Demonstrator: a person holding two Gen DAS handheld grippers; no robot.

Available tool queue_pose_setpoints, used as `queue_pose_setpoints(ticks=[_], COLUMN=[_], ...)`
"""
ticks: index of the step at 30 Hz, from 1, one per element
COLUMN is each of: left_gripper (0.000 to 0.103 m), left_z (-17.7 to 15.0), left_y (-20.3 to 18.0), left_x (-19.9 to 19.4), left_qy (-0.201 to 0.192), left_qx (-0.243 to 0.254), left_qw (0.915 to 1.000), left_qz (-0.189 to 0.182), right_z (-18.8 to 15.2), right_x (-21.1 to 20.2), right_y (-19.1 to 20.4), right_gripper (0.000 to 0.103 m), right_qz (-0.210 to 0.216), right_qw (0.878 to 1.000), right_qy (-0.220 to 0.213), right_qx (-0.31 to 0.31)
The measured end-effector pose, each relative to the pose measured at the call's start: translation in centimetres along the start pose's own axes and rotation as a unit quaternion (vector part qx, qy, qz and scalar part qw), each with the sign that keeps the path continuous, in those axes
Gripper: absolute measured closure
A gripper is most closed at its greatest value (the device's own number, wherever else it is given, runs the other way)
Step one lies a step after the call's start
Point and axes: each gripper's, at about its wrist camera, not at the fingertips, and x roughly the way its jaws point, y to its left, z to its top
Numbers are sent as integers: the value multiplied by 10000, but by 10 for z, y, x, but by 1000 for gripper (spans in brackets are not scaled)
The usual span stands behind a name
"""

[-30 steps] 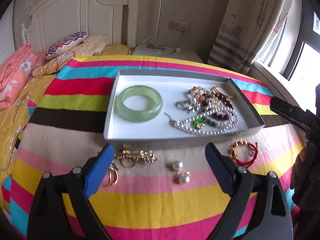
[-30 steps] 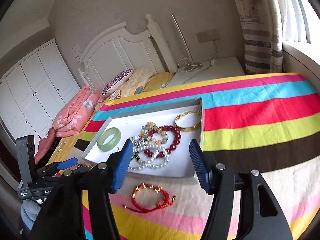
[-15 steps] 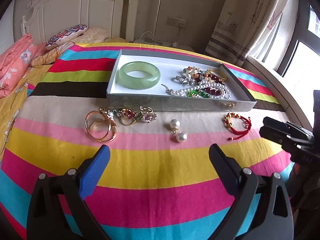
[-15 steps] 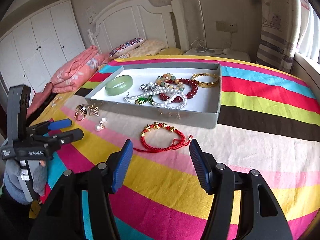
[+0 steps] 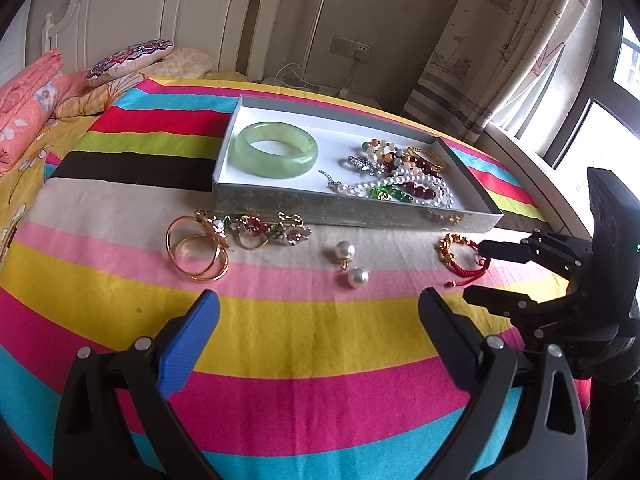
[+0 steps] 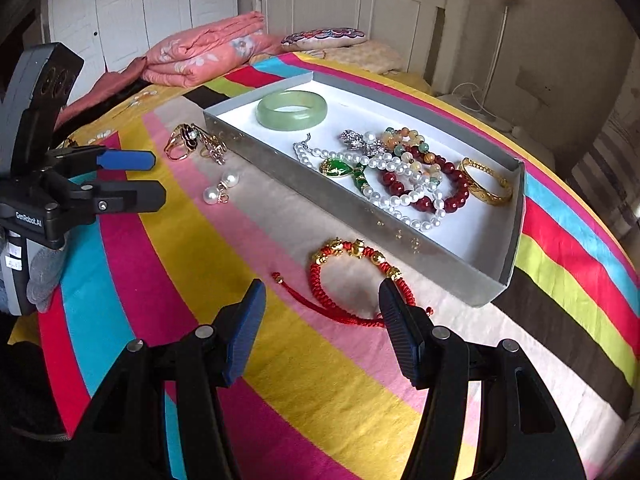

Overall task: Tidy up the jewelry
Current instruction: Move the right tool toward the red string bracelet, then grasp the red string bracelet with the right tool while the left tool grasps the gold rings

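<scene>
The left gripper (image 5: 320, 312) is held wide apart above the striped bedspread (image 5: 280, 344), nothing between its blue pads. The right gripper (image 6: 322, 300) is spread wide too, and empty; its right fingertip (image 6: 390, 292) is seen overlapping the red cord bracelet (image 6: 352, 276), though contact cannot be told. That bracelet, strung with gold beads, is laid on the cloth just beside the near wall of the grey tray (image 6: 440, 252).

Inside the tray, a jade bangle (image 5: 276, 150) is seen apart at the left end, while a pearl necklace (image 6: 400, 200), a dark red bead bracelet (image 6: 436, 200) and a gold bangle (image 6: 486, 186) are heaped together towards the other end.

Outside the tray, 2 pearl earrings (image 5: 352, 264) are spotted on the cloth, touching. Near the tray's left corner, gold rings (image 5: 198, 254) and a jewelled brooch (image 5: 272, 232) are clustered.
</scene>
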Motion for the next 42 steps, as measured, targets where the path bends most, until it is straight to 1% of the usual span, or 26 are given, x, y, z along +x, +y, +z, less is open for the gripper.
queue_pose_setpoints(ticks=[1, 4, 6, 7, 9, 12, 13, 16, 19, 22, 23, 24, 27, 29, 30, 32, 35, 38, 39, 41, 42], left_gripper=[4, 4, 4, 4, 4, 4, 4, 4, 4, 4, 4, 4, 4, 4, 4, 4, 4, 4, 5, 5, 5], left_z=[0, 0, -1, 0, -1, -1, -1, -1, -1, -1, -2, -2, -2, -2, -2, -3, -4, -2, -1, -2, -2], left_y=[0, 1, 1, 1, 2, 1, 2, 2, 2, 2, 2, 2, 2, 1, 1, 2, 4, 3, 4, 10, 15], left_x=[1, 1, 2, 2, 2, 2, 2, 3, 4, 4, 4, 4, 4, 4, 3, -1, -6, -5, -6, -12, -14], left_qy=[14, 35, 24, 28, 34, 37, 38, 62, 87, 88, 84, 83, 77, 73, 41, -107, -235, -124, -158, -265, -242], left_qx=[-2, -10, -12, -12, -9, -10, -11, -23, -25, -17, -17, -16, -5, -6, -13, -65, -113, -51, -69, -208, -319], left_qw=[10000, 10000, 10000, 10000, 10000, 10000, 10000, 10000, 10000, 10000, 10000, 10000, 10000, 10000, 10000, 9999, 9997, 9999, 9999, 9994, 9991], left_qz=[-3, -11, -14, -15, -20, -16, -15, -3, -6, -14, -15, -16, -18, -14, -12, 1, -19, -22, -13, -24, -128], right_z=[0, -6, -15, -20, -28, -32, -32, -24, -20, -25, -27, -30, -35, -36, -35, -34, -35, -39, -40, -42, -43], right_x=[3, 0, -7, -11, -19, -24, -24, -18, -15, -17, -19, -20, -22, -22, -22, -23, -29, -36, -38, -43, -44], right_y=[-3, -14, -15, -13, -3, 20, 28, 39, 34, 31, 31, 31, 27, 29, 30, 29, 22, 10, 7, 2, 1], right_gripper=[45, 46, 51, 52, 54, 54, 54, 54, 56, 70, 78, 83, 94, 96, 96, 96, 96, 96, 96, 96, 96], right_qz=[2, 138, 187, 220, 383, 828, 881, 720, 612, 472, 357, 263, 108, -59, -206, -363, -291, -246, -226, -236, -262], right_qw=[9999, 9996, 9993, 9993, 9988, 9964, 9960, 9974, 9980, 9985, 9989, 9991, 9985, 9985, 9982, 9971, 9941, 9898, 9882, 9852, 9843], right_qy=[115, 238, 282, 275, 248, 121, 82, 40, 52, 5, -3, -7, -66, -83, -81, -121, -374, -546, -597, -701, -735], right_qx=[-38, 89, 132, 161, 186, 156, 112, -11, 128, 264, 298, 345, 538, 547, 551, 655, 974, 1292, 1393, 1548, 1581])
